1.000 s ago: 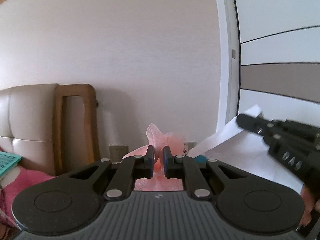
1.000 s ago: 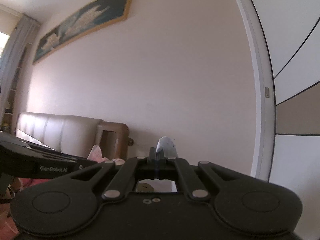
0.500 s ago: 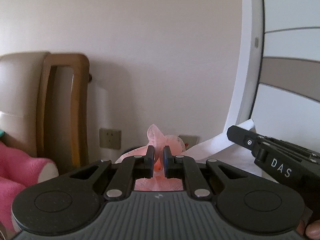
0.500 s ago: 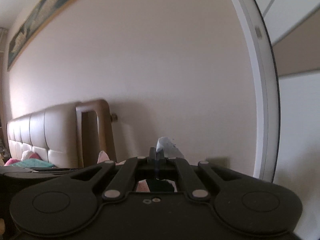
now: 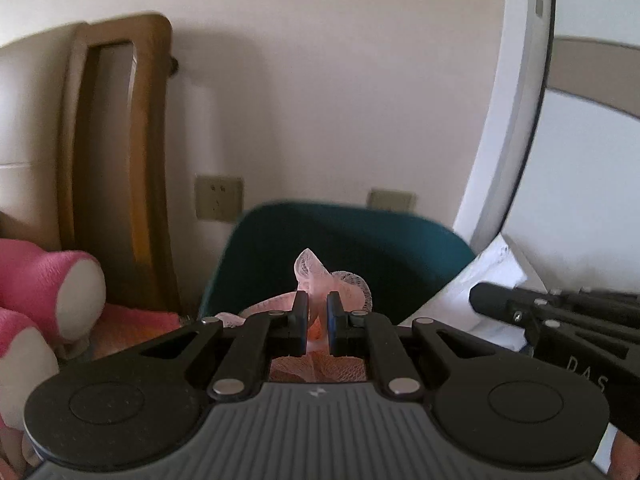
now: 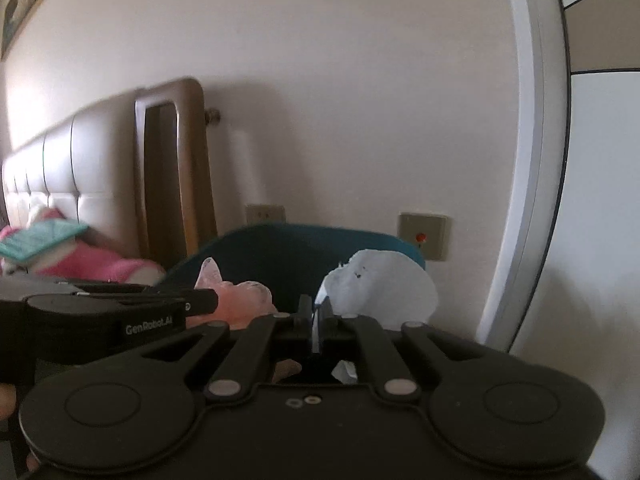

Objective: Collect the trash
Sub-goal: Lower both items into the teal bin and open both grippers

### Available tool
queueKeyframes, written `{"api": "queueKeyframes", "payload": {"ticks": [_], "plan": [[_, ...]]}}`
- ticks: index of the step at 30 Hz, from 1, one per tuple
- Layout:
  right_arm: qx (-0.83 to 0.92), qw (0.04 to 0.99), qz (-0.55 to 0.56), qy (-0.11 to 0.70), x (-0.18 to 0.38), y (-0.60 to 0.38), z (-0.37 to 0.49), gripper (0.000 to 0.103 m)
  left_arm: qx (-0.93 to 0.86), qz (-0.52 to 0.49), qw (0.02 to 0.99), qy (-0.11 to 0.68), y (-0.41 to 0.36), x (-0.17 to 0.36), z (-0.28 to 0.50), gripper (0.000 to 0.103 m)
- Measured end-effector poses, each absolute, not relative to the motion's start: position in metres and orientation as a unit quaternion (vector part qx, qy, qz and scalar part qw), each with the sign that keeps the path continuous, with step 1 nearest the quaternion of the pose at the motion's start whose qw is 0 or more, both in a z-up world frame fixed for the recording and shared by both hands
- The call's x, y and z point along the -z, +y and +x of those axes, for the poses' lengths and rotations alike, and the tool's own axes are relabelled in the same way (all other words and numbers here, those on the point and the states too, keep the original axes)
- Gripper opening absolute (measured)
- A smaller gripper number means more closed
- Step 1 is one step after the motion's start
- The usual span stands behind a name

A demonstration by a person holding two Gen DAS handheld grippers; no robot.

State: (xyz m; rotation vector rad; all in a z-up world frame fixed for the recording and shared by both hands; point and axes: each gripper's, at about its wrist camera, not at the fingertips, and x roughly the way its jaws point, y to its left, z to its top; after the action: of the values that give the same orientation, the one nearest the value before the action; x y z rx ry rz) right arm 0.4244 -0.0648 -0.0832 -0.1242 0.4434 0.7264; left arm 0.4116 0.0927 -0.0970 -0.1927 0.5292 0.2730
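My left gripper (image 5: 317, 312) is shut on a pink foam fruit net (image 5: 320, 276), held in front of a dark teal bin (image 5: 360, 248). The net also shows in the right wrist view (image 6: 236, 296), beside the left gripper's black fingers (image 6: 188, 306). My right gripper (image 6: 316, 312) is shut on a white crumpled paper (image 6: 384, 284), held before the same teal bin (image 6: 288, 248). In the left wrist view the paper (image 5: 480, 284) and the right gripper's fingers (image 5: 520, 304) are at the right.
A wooden-framed padded headboard (image 5: 116, 160) stands left against the wall. Pink plush items (image 5: 48, 292) lie on the bed. Wall sockets (image 5: 218, 198) sit behind the bin. A white door frame (image 5: 516, 120) rises at the right.
Both grippers have dropped and tilted down; the teal bin has come into view behind the held net and paper. Both stay shut on their items.
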Motion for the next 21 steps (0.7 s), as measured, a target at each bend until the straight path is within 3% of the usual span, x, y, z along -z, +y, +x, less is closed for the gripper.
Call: {"api": "queueKeyframes", "payload": {"ticks": [9, 17, 21], "plan": [[-0.334, 0.908, -0.080, 0.239, 0.087, -0.072, 0.420, 0.016, -0.126, -0.074, 0.937, 0.317, 0.084, 0.106, 0.421, 0.009], [-0.330, 0.912, -0.077, 0.229, 0.083, -0.081, 0.414, 0.040, -0.120, -0.093, 0.933, 0.327, 0.085, 0.108, 0.419, 0.011], [-0.334, 0.913, -0.071, 0.222, 0.080, -0.088, 0.410, 0.047, -0.117, -0.092, 0.935, 0.324, 0.083, 0.105, 0.414, 0.013]]}}
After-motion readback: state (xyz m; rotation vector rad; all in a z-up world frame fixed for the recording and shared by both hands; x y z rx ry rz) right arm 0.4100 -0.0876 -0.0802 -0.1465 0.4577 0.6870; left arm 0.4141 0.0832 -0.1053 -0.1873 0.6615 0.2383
